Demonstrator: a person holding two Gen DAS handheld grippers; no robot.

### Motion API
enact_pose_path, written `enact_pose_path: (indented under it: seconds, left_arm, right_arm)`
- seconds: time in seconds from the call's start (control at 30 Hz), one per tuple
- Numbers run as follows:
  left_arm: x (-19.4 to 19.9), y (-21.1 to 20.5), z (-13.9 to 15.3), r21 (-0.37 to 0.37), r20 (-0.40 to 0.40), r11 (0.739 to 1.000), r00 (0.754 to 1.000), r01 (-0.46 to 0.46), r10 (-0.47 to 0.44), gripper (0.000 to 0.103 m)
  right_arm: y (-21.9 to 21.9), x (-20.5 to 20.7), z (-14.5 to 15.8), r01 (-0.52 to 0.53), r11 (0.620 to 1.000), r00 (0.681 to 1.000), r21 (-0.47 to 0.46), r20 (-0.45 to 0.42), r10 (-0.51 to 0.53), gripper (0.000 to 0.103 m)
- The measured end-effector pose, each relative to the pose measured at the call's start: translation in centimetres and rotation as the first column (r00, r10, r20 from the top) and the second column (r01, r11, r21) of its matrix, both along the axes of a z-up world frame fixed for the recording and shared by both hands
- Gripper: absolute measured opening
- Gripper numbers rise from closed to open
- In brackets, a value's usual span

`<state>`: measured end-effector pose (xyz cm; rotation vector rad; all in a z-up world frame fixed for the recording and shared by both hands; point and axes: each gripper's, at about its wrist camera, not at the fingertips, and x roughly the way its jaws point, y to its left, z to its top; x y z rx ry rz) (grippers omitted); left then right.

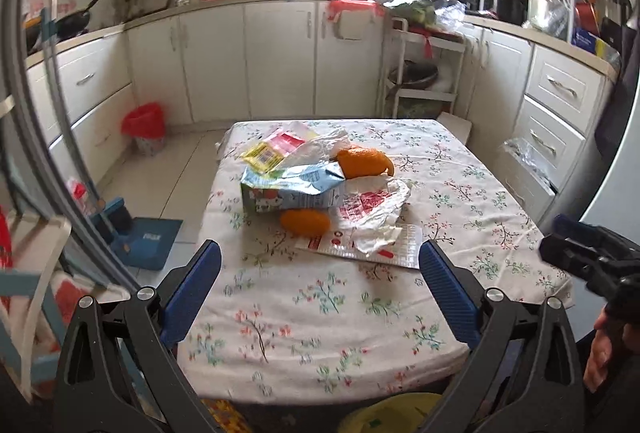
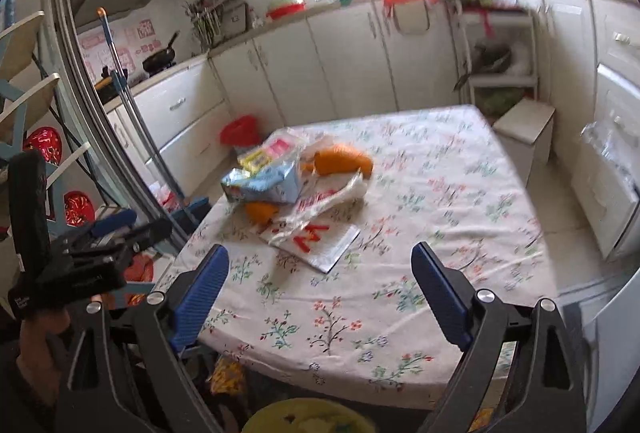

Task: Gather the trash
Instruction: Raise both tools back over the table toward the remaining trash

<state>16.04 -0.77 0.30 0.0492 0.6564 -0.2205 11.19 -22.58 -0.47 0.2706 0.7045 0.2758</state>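
1. Table [image 1: 360,333] w/ floral cloth; trash pile lies toward its far-left part.
2. Peels: 2 orange pcs – one [image 1: 358,161] behind the carton, one [image 1: 305,221] in front, touching it.
3. Carton [image 1: 290,189]: 1, blue, crushed, on its side.
4. Wrappers: 1 yellow-pink [image 1: 276,149], 1 white-red bag [image 1: 372,207], 1 flat silver pack [image 1: 400,247] under the bag.
5. Bin [image 1: 145,129]: 1, red liner, on floor left of table.
6. Left gripper [image 1: 320,273]: jaws wide, empty, near table's front edge.
7. Right gripper [image 2: 320,273]: jaws wide, empty.

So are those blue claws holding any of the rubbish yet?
No. The left gripper and right gripper both stand open and empty above the table; the trash pile lies untouched.
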Motion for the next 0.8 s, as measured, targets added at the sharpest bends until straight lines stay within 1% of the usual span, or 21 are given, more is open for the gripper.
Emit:
enact_pose_path:
  seconds: [0.1, 0.27, 0.37, 0.43, 0.57, 0.67, 0.7, 0.8]
  left_arm:
    - [1.7, -0.2, -0.1, 0.037, -0.01, 0.999, 1.0, 0.029, -0.029, 0.095]
    - [5.3, -0.3, -1.0, 0.102, -0.055, 0.992, 0.996, 0.079, -0.073, 0.095]
    - [8.3, 0.4, -1.9, 0.114, -0.08, 0.99, 0.994, 0.088, -0.079, 0.095]
    - [9.9, 1.0, -2.3, 0.093, -0.095, 0.992, 0.992, 0.09, -0.081, 0.095]
    - [13.4, 3.0, -3.5, 0.0, -0.124, 0.998, 0.99, 0.066, -0.065, 0.095]
    - [15.3, 3.9, -4.0, -0.063, -0.136, 0.997, 0.989, 0.041, -0.05, 0.095]
    - [16.1, 4.2, -4.2, -0.084, -0.142, 0.996, 0.989, 0.033, -0.045, 0.095]
    - [17.9, 4.5, -4.8, -0.116, -0.155, 0.993, 0.987, 0.015, -0.033, 0.095]
  right_arm:
    - [0.2, 1.6, -0.8, -0.015, 0.999, 0.998, 0.037, -0.056, 0.017, 0.089]
    - [0.7, 4.6, -1.6, -0.026, 0.996, 0.993, 0.084, -0.116, 0.036, 0.089]
    - [0.7, 7.3, -2.7, -0.02, 0.991, 0.982, 0.134, -0.181, 0.044, 0.089]
    - [0.5, 9.1, -3.5, -0.005, 0.986, 0.974, 0.167, -0.224, 0.043, 0.089]
    - [0.1, 12.1, -4.8, 0.028, 0.975, 0.957, 0.22, -0.287, 0.038, 0.089]
    - [-0.4, 14.0, -5.9, 0.056, 0.965, 0.943, 0.257, -0.332, 0.034, 0.088]
    - [-0.4, 14.5, -6.3, 0.062, 0.962, 0.938, 0.265, -0.344, 0.034, 0.087]
    - [-0.3, 15.7, -7.4, 0.069, 0.956, 0.923, 0.284, -0.382, 0.046, 0.083]
